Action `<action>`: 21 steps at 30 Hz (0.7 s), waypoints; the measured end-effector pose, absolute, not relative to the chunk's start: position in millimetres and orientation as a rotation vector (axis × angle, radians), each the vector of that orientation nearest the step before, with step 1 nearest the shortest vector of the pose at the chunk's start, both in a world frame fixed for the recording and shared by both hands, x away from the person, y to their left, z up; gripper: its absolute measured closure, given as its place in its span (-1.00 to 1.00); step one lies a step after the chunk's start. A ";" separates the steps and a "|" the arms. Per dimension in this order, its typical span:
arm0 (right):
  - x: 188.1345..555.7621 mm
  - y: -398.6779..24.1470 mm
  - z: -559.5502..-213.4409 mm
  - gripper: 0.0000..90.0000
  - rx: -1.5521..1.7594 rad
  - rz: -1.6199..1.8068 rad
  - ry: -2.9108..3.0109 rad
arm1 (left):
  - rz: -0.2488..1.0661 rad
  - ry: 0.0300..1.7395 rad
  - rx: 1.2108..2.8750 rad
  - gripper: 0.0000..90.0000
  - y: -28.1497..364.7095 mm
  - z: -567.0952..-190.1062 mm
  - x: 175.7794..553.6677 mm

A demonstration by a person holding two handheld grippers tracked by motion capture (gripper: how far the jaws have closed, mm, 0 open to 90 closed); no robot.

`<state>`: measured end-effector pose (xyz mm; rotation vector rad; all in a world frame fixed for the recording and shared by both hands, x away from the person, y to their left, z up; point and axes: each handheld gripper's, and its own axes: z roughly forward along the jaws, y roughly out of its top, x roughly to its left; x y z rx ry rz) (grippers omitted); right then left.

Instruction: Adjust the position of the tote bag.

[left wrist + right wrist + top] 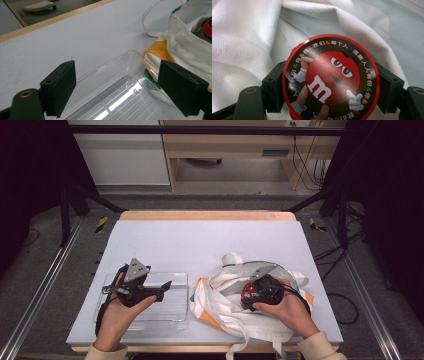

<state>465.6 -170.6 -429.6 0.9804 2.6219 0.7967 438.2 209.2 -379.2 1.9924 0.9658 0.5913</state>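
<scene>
On the worktop (165, 240):
Trays: one clear tray (172, 307), under the released left gripper (116, 85).
Bags: one white bag (225, 307).
Tins: one red tin (330, 77), lid marked "m", inside the bag, clasped by the right gripper (329, 87).

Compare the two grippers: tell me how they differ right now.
The right gripper has its jaws on either side of a round red candy tin, gripping it; the left gripper has its jaws wide apart with nothing between them. The right gripper sits inside the white cloth bag; the left gripper hovers over the clear plastic tray. Both are black, two-jawed and hand-held.
</scene>
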 end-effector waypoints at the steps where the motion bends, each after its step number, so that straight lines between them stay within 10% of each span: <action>1: 465.2 -170.4 -429.3 -0.43 0.977 0.793 2.622 | 0.591 0.963 1.993 -0.66 209.1 -378.9 438.1; 21: 460.9 -169.6 -422.3 -0.43 0.981 0.818 2.604 | 0.598 0.976 1.983 -0.66 215.8 -376.9 438.7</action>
